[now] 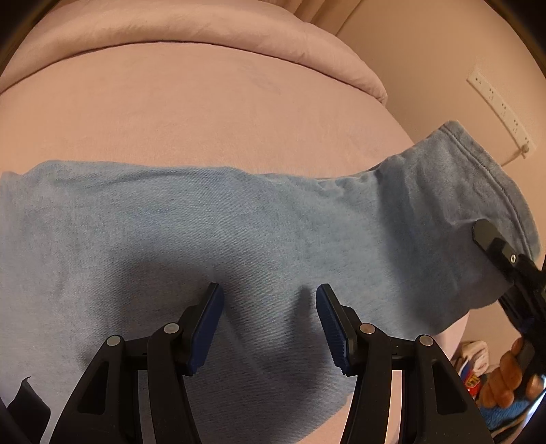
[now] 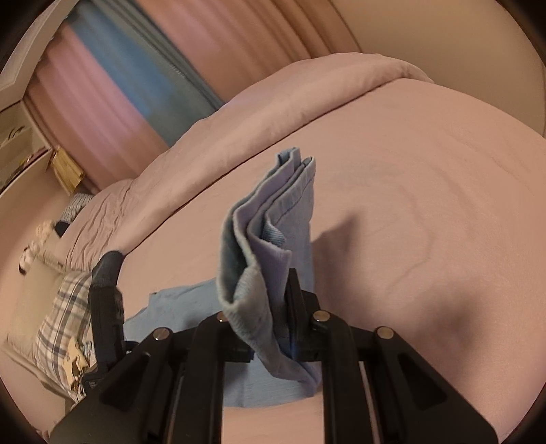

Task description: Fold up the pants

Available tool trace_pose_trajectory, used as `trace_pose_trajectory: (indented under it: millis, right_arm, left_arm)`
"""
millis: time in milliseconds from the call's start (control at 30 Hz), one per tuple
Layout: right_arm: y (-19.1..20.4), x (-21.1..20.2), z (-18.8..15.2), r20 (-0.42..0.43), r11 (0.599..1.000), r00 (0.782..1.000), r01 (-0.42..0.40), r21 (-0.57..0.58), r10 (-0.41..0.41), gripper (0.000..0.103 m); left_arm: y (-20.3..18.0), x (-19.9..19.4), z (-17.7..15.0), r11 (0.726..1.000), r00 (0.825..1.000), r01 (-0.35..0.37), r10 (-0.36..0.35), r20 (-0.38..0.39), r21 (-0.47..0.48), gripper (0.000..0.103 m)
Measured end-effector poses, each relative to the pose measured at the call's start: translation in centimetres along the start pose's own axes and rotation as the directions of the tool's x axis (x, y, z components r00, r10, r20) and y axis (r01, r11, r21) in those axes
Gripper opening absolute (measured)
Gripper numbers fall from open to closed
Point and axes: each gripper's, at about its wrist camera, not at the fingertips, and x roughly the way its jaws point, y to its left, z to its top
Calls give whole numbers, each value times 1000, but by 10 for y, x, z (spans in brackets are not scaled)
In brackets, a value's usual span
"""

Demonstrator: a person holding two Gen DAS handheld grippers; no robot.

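Note:
Light blue denim pants (image 1: 211,239) lie across a pink bed (image 1: 204,112), legs stacked lengthwise. My left gripper (image 1: 269,297) is open, its blue-padded fingers just above the middle of the fabric, empty. My right gripper (image 2: 269,300) is shut on the pants' hem end (image 2: 273,222), which stands up bunched between the fingers. In the left wrist view the right gripper (image 1: 491,239) holds the leg end lifted off the bed at the right edge. The left gripper's body (image 2: 105,307) shows at the left of the right wrist view.
A folded pink duvet (image 1: 191,30) lies along the bed's far side. A wall with a white outlet strip (image 1: 501,109) is to the right. Toys and clutter (image 1: 494,372) sit on the floor at lower right. Curtains (image 2: 129,78) and a plaid pillow (image 2: 65,328) are at the left.

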Motion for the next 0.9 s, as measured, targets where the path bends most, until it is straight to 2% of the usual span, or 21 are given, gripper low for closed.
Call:
trace_pose_trajectory:
  millis: [167,333,533,700,900]
  right_arm:
    - [13,5,-2,-16,999,1000,-25,-48,24,14]
    - [26,13,-6,-40,995,999,-38,-94,34,14]
    - [40,24,-12,-73,989,997,-48,-139,38,14]
    - [49,30,-19,-93,985,995,-51,-163,37,14]
    - [59,37,-28,-125,979,992,-57,-196,33,14]
  left_arm:
    - [17,-11,-3,996,998,66,-66,14,-60,56]
    - [25,-29,-10,993,994,89,-84,67,-78,56]
    - [36,-58,-14,980,977,170,-154,145,-107,56]
    - [37,-70,-17,977,972,179,-158,173,-114,56]
    - [36,-73,-16,963,961,225,-194,198,-147,56]
